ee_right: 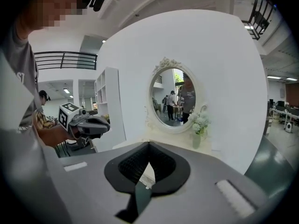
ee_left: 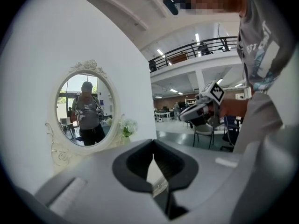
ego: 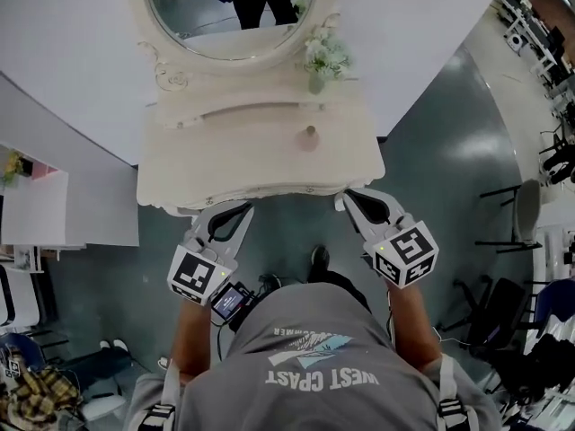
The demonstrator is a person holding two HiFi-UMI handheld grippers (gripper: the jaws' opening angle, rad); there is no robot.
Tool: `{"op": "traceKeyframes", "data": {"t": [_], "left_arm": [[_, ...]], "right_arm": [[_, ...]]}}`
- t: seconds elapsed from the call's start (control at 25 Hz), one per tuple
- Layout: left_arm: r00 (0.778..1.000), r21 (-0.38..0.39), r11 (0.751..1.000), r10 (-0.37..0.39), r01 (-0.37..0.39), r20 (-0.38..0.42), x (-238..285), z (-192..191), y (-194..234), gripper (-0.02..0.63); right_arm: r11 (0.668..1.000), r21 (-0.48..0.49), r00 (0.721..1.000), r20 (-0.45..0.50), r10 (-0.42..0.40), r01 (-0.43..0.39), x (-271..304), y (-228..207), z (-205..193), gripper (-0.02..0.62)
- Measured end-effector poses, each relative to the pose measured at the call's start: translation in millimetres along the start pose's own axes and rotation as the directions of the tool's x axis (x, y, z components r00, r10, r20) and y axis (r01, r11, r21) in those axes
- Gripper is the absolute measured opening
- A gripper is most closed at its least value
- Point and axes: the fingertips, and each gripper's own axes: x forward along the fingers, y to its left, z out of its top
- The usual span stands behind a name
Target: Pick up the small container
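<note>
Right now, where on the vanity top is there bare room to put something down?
The vanity top is bare from its left edge to the small container, and along the front rim. A narrower patch lies right of the container. The back is crowded: flower vase beside the mirror frame.

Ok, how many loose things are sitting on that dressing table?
2: a vase of flowers beside the mirror, and the small container in front of that vase. Nothing else shows.
</note>
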Motion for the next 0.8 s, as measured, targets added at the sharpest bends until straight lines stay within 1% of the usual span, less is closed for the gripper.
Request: {"op": "traceKeyframes", "data": {"t": [0.08, 0.24, 0.44, 0.56, 0.64, 0.8], "left_arm": [[0.999, 0.008, 0.999, 0.034, -0.034, -0.009, 11, 1, 4, 0.003], [0.995, -0.035, 0.995, 0.095, -0.097, -0.036, 38, 6, 3, 0.003], [0.984, -0.044, 0.985, 0.161, -0.165, -0.081, 70, 10, -4, 0.003], [0.978, -0.035, 0.981, 0.189, -0.192, -0.088, 90, 15, -7, 0.003], [0.974, -0.043, 0.977, 0.204, -0.209, -0.101, 100, 15, -9, 0.003], [0.970, -0.025, 0.976, 0.214, -0.218, -0.112, 114, 13, -10, 0.003]], "right_arm": [[0.999, -0.009, 0.999, 0.002, 0.036, -0.036, 8, -13, 2, 0.002], [0.995, -0.016, 0.995, -0.001, 0.103, -0.103, 20, -45, 1, 0.002], [0.981, -0.021, 0.982, 0.003, 0.191, -0.191, 31, -81, -2, 0.002], [0.975, -0.029, 0.975, 0.000, 0.221, -0.220, 33, -103, -5, 0.002], [0.972, -0.030, 0.972, -0.001, 0.234, -0.234, 36, -116, -8, 0.002], [0.969, -0.022, 0.969, -0.001, 0.246, -0.246, 38, -131, -13, 0.002]]}}
